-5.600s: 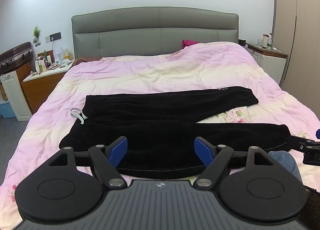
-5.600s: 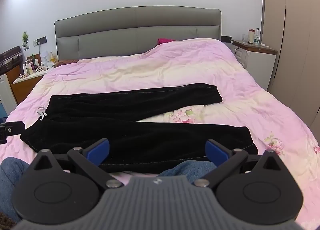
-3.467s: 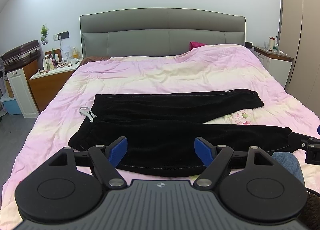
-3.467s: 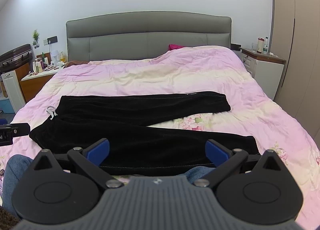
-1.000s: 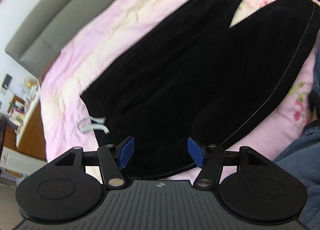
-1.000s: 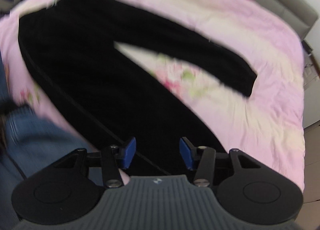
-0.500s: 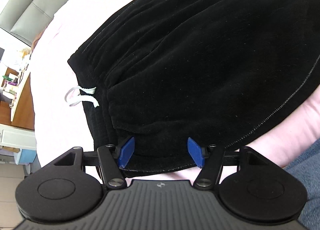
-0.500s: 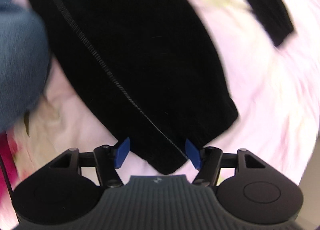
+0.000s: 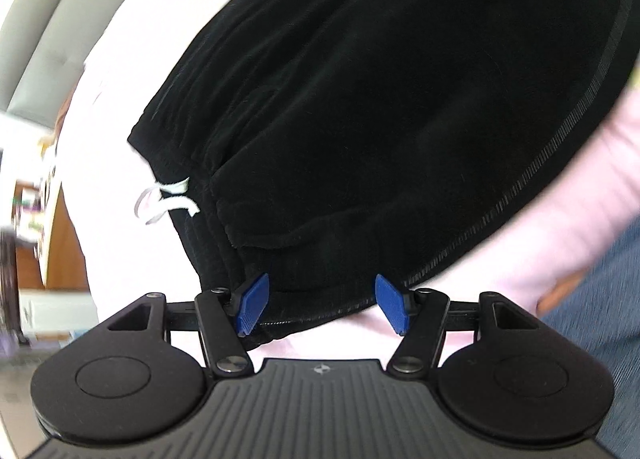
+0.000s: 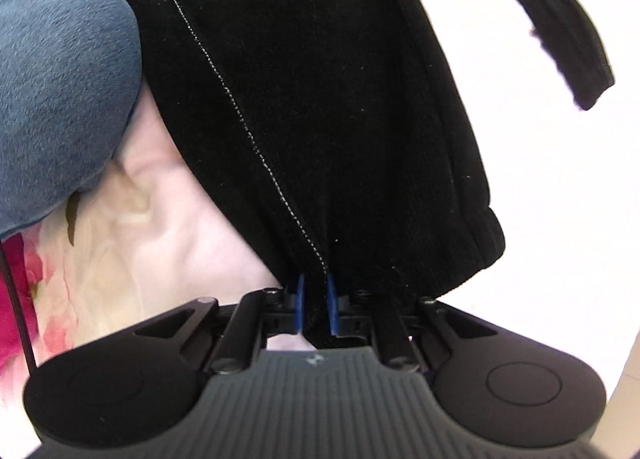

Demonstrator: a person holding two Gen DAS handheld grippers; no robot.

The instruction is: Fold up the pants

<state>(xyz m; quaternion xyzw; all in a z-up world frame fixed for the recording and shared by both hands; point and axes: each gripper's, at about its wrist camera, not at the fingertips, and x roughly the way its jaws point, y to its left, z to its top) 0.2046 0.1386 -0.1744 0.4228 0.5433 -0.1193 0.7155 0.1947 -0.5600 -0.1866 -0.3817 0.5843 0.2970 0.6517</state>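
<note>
The black pants (image 9: 400, 91) lie flat on the pink bed (image 9: 560, 219), and both grippers work along the near edge, the one toward the person's blue-jeaned knee (image 10: 60, 71).

The right gripper (image 10: 314, 305) points down at the cuff (image 10: 440, 251) of the near leg. Its jaws are closing, and the blue pads already pinch a fold of cuff fabric, right at the side seam (image 10: 240, 115) with its pale stitching. Gripping at that seam probably takes both layers of the leg, so the end would lift as one piece rather than peeling open. The other leg's cuff (image 10: 580, 71) lies well apart, farther from the knee.

The left gripper (image 9: 320, 305) is at the opposite end of the pants, tilted down over the waistband (image 9: 224, 259). Its jaws stand wide apart and hold nothing; the near corner of the waistband lies between the pads, with the left pad (image 9: 252, 303) right at the hem. The white drawstring (image 9: 168, 199) lies on the bed just beyond that corner.

The placement suggests a grip at each end of the near leg, so it can be carried over onto the far one. The left still has to close.
</note>
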